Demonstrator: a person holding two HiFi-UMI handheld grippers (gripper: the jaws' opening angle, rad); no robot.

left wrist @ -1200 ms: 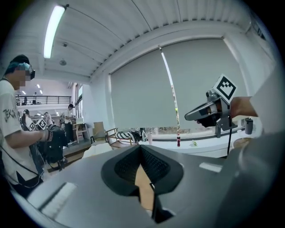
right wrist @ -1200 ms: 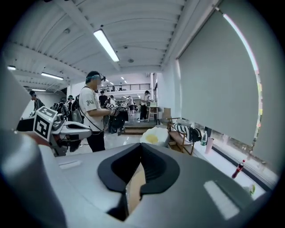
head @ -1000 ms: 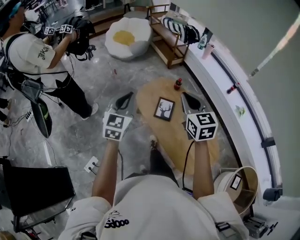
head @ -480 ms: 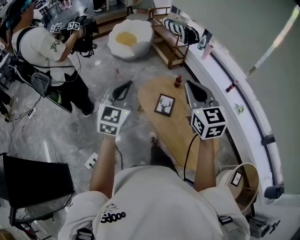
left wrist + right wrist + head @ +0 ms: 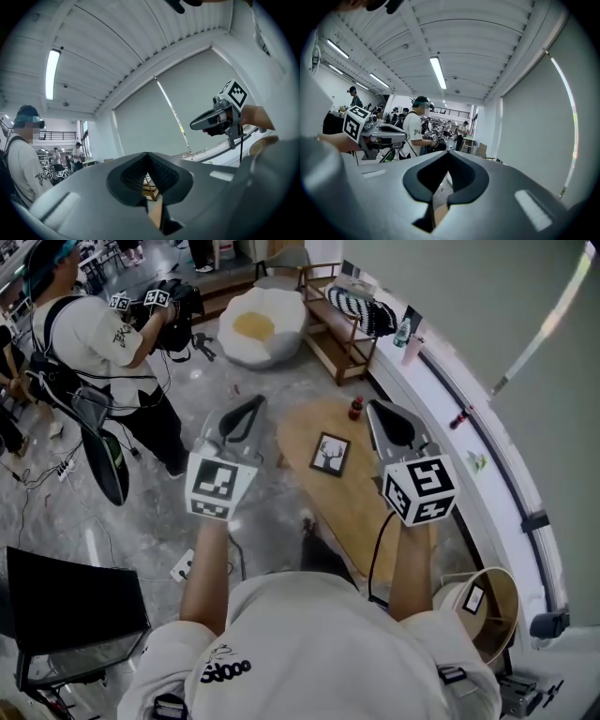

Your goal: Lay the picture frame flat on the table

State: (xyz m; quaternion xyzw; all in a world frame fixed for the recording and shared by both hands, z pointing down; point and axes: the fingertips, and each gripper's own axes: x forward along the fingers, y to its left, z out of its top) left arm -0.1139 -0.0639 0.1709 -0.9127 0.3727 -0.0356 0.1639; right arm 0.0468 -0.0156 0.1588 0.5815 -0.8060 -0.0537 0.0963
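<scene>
Frame first: the small black-framed picture with a deer silhouette [image 5: 330, 454] looks to be lying flat, face up, on the oval light-wood table [image 5: 361, 517], near a little red bottle [image 5: 356, 408]. Left gripper [image 5: 253, 404] and right gripper [image 5: 373, 407] hover high on either side of it, both with jaws pressed together and nothing between them. The laying-down step looks finished. What's left, I'd say, is simply keeping clear of the frame.

I see bright, even light from ceiling tubes [image 5: 438, 72]; both gripper views bow strongly, with black corners and soft foregrounds.
</scene>
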